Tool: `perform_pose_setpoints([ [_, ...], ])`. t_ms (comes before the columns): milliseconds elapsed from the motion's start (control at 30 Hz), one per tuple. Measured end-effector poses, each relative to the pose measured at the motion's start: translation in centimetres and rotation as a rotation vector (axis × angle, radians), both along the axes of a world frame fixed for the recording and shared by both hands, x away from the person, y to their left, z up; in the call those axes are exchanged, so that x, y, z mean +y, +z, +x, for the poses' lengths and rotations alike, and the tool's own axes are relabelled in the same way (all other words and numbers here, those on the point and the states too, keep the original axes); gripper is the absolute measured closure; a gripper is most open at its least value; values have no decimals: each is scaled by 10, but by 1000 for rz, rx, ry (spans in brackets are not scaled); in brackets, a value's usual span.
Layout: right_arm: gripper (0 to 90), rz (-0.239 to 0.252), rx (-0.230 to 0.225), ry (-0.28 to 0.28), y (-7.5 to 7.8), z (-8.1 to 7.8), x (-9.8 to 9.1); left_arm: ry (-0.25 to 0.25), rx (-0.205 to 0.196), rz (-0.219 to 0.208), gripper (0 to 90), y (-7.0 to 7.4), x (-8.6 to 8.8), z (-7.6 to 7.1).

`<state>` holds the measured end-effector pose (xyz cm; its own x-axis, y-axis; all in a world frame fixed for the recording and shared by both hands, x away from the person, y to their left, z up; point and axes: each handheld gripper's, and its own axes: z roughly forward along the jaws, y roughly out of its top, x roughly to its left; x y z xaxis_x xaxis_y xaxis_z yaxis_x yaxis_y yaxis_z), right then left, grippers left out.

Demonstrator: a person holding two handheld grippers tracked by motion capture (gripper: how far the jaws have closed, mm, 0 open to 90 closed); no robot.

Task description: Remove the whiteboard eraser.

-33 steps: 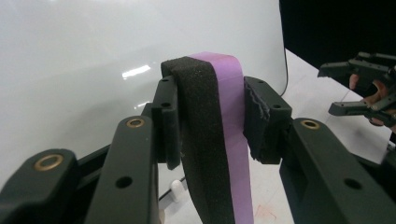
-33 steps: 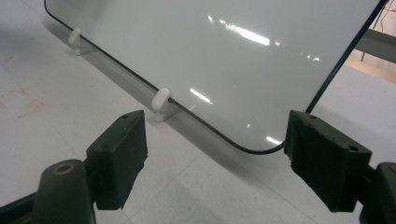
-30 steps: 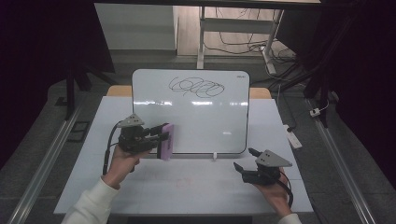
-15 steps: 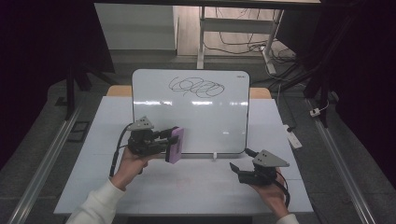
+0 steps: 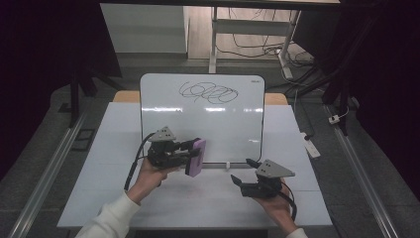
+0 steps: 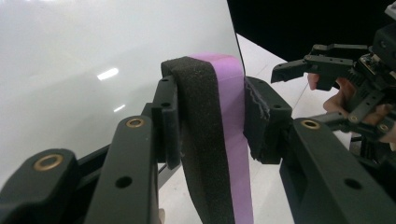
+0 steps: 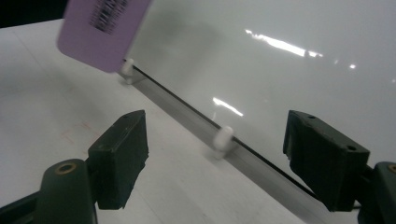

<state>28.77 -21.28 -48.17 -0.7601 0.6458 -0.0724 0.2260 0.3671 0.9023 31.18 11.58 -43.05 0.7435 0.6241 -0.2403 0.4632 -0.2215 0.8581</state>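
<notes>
A whiteboard (image 5: 203, 119) is stood on a white surface (image 5: 104, 163) in a dark room.
The eraser (image 5: 195, 156) is clamped by the left tool (image 5: 190, 151); the right tool (image 5: 238, 174) is held apart with nothing inside.

I seem to be working in a lab or test room: a white table (image 5: 99, 198) on a grey floor with metal rails (image 5: 49, 163), loose cables (image 5: 252, 47) beyond, dark curtains around, though the edges are too dim to be sure.

Dim room; grey floor (image 5: 44, 144); cables (image 5: 257, 47) beyond the white table (image 5: 114, 148)
</notes>
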Motion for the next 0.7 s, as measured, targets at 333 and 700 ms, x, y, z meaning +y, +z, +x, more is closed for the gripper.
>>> perform_pose_setpoints([
  [333,209,28,23,46,2,3,34,-25,-5,12,593,-10,-20,2],
  [700,204,73,68,76,3,6,60,-51,-18,17,592,-12,-32,1],
])
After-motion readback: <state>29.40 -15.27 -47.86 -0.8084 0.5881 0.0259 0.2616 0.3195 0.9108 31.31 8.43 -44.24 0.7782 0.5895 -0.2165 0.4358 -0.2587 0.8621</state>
